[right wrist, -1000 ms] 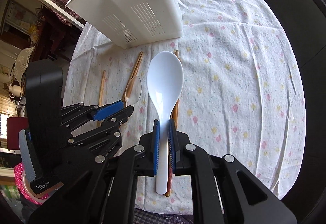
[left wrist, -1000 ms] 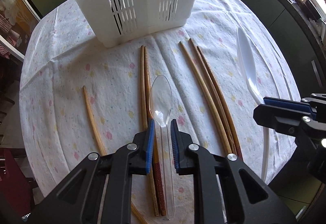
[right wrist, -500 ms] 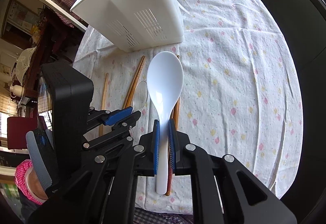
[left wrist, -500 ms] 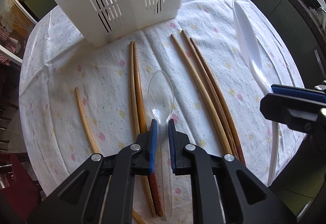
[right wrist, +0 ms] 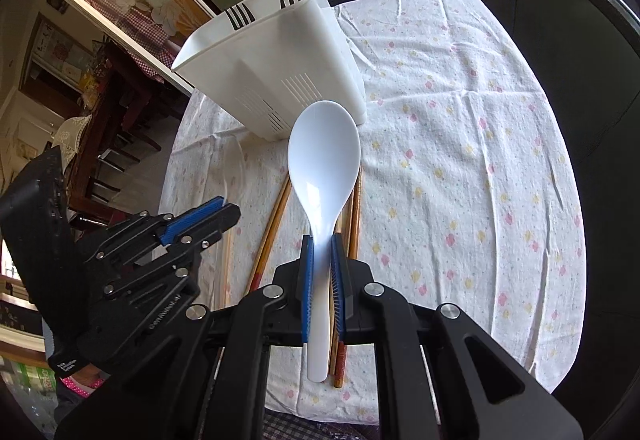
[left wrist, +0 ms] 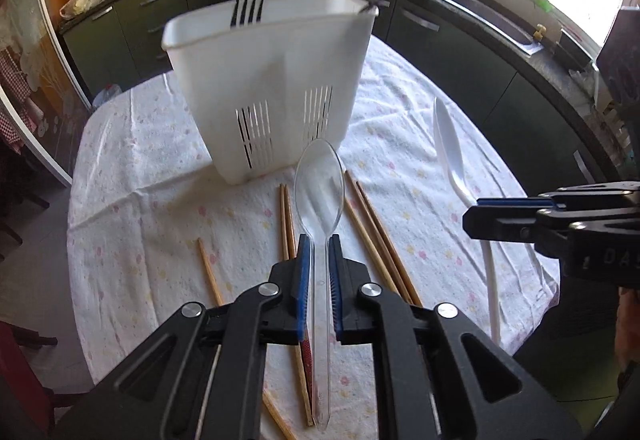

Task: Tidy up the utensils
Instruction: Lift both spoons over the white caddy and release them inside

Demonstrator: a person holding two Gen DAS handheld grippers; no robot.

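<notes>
Tabletop (left wrist: 400, 144): covered by a white cloth with small pastel flowers; everything else stands or lies on it.
Caddy (left wrist: 276, 80): white slotted utensil holder, upright at the far side of the cloth; what its interior holds cannot be seen from either view.
Chopsticks (left wrist: 380, 236): several wooden ones lying flat on the cloth in front of the caddy, long axes running roughly toward it.
White spoon (right wrist: 323, 176): broad bowl pointing forward toward the caddy, handle running back between the pads, raised above the chopsticks.
Clear spoon (left wrist: 319, 196): transparent plastic, bowl forward toward the caddy, handle trailing back past the pads.
Right claw (right wrist: 322, 272): clenched on the white spoon's neck.
Left claw (left wrist: 319, 272): grasping the clear spoon's handle just behind its bowl.
</notes>
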